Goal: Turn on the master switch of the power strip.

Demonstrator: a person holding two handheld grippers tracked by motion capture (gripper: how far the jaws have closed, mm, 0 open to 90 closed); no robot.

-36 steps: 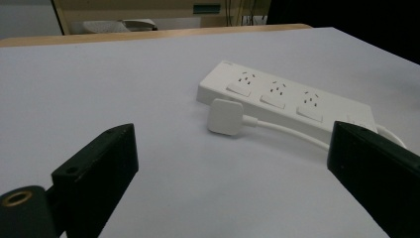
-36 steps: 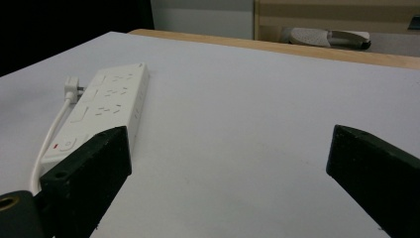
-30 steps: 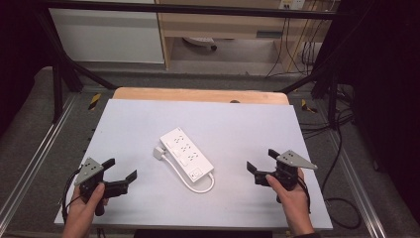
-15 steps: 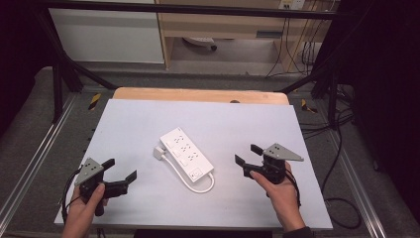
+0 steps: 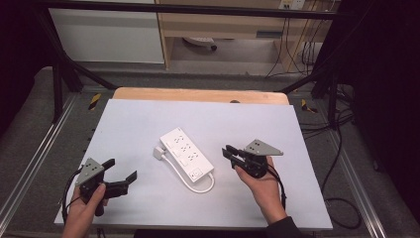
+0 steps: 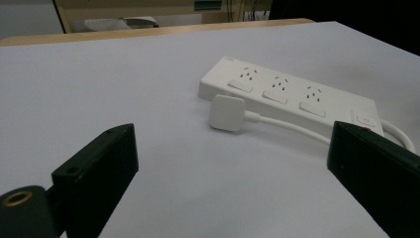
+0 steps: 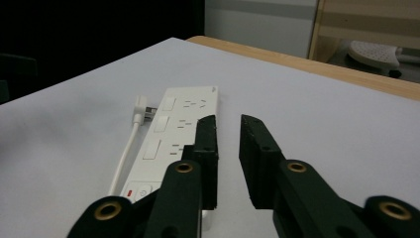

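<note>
In the high view, the right gripper (image 5: 229, 152) sits right of centre, its jaws drawn to a narrow gap after just closing, nothing between them; its own view shows the same slim gap (image 7: 228, 148). At lower left, the left gripper (image 5: 120, 171) rests with jaws spread wide and empty, well apart from the strip. Between the two, at the frame's centre, a white power strip (image 5: 186, 153) lies diagonally on the pale table (image 5: 297, 198), its plug (image 5: 158, 152) beside its upper-left end and the cord (image 5: 200, 187) looping below.
</note>
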